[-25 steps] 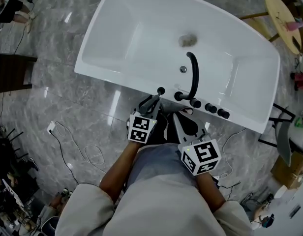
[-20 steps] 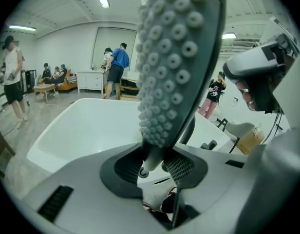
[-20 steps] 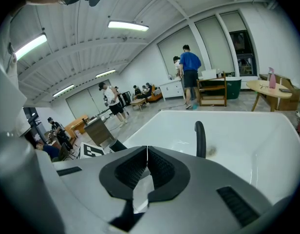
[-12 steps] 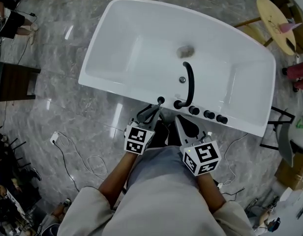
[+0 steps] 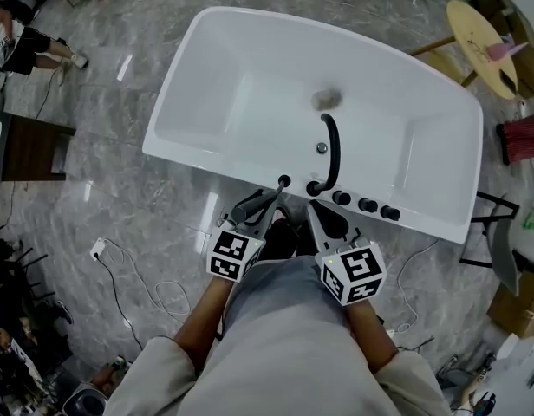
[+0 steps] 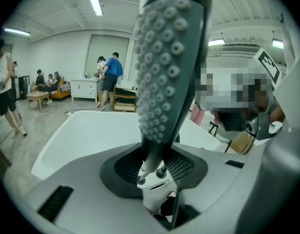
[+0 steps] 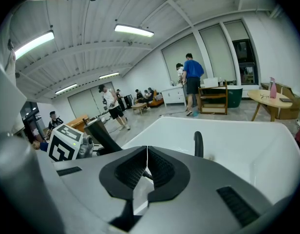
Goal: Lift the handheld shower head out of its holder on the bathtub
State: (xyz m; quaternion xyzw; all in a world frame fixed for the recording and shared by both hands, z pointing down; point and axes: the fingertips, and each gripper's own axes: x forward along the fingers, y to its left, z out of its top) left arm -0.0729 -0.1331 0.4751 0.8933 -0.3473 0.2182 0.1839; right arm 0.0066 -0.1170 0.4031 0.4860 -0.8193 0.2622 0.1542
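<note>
The dark handheld shower head [image 6: 169, 67], its face covered in nubs, stands up between the jaws of my left gripper [image 6: 155, 172], which is shut on its lower end. From the head view it shows as a dark stick [image 5: 269, 195] reaching from the left gripper [image 5: 260, 203] to the near rim of the white bathtub [image 5: 250, 94], just left of the black faucet [image 5: 332, 146]. My right gripper [image 5: 317, 213] hovers beside it. Its jaws meet at the tips with nothing between them [image 7: 147, 162]. The shower head [image 7: 103, 135] also leans in at that view's left.
Three black knobs [image 5: 365, 204] sit on the tub rim right of the faucet. Cables [image 5: 146, 267] lie on the marble floor at the left. A round wooden table [image 5: 492, 33] stands at the far right. People stand and sit [image 6: 108, 79] beyond the tub.
My left gripper has risen with the shower head in it, its marker cube sliding left and down in the head view. The right gripper has stayed about where it was.
</note>
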